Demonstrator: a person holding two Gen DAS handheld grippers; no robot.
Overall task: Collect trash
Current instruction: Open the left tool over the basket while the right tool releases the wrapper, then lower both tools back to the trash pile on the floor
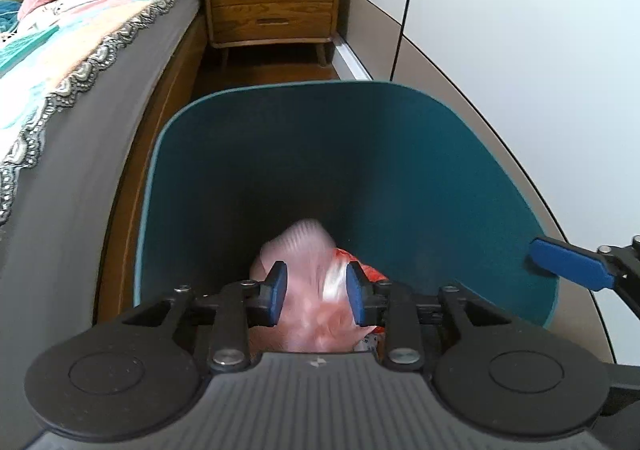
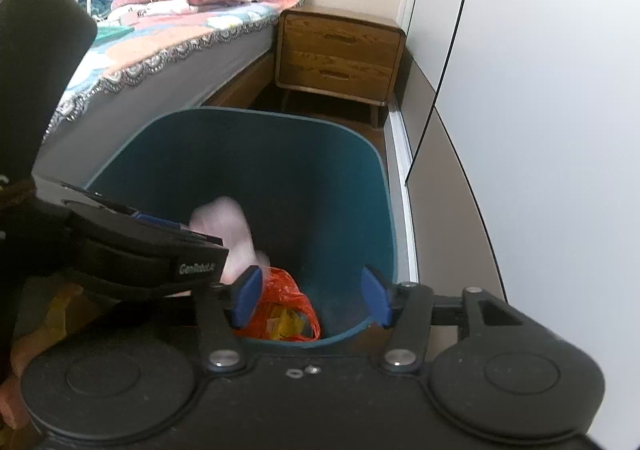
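Bins: one teal bin (image 2: 280,170), rounded-square, smooth plastic, on the floor between the bed (image 2: 168,62) and the wall.
Bags: two; a pale pink bag (image 1: 304,290), thin film, blurred, inside the bin; an orange-red bag (image 2: 286,310), crinkled, at the bin's bottom.
Left hand-held gripper (image 1: 316,292): jaws partly apart, pink bag between the blue pads; whether they press it I cannot tell.
Right hand-held gripper (image 2: 312,296): jaws wide, holding nothing, over the bin's near rim.
Nightstand (image 2: 340,54): one, wooden, two drawers.
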